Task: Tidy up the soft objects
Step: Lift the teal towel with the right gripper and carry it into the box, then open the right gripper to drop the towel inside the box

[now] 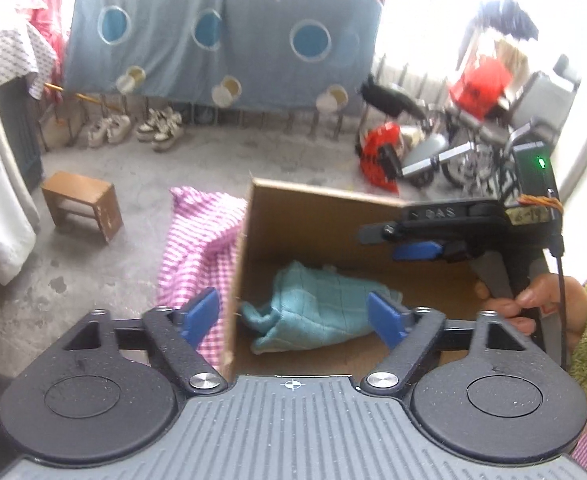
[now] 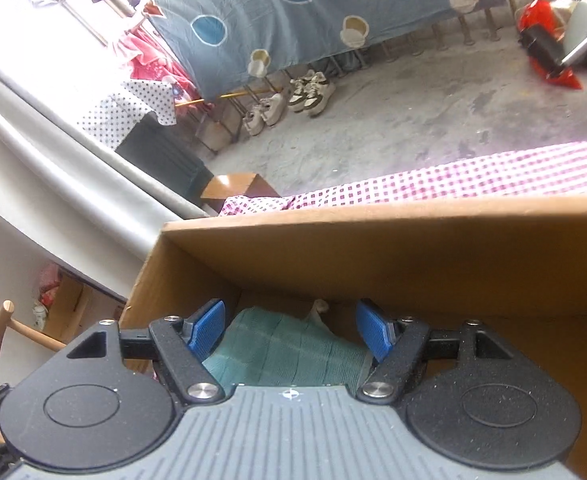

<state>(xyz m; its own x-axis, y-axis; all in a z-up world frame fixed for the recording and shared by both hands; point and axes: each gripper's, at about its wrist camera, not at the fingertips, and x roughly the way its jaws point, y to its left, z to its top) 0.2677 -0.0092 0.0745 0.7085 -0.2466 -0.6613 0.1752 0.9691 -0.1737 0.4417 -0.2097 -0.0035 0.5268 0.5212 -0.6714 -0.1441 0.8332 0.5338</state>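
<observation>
Teal cloth's in the box, both tongs free

The teal cloth (image 1: 313, 308) lies crumpled on the floor of the cardboard box (image 1: 317, 216); the left gripper (image 1: 293, 316) stands wide and the right gripper (image 2: 289, 330) spread above it, neither pinching anything. That piece looks done; whether more waits outside, the views don't say. The box sits on a pink checked sheet (image 2: 453, 178), above a grey concrete floor (image 1: 213, 160) with shoes (image 1: 159, 128), a wooden stool (image 1: 83, 204) and a hanging blue sheet (image 1: 221, 36)

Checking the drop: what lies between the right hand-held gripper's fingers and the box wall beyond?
The teal cloth, crumpled on the cardboard box floor, in the right wrist view.
</observation>
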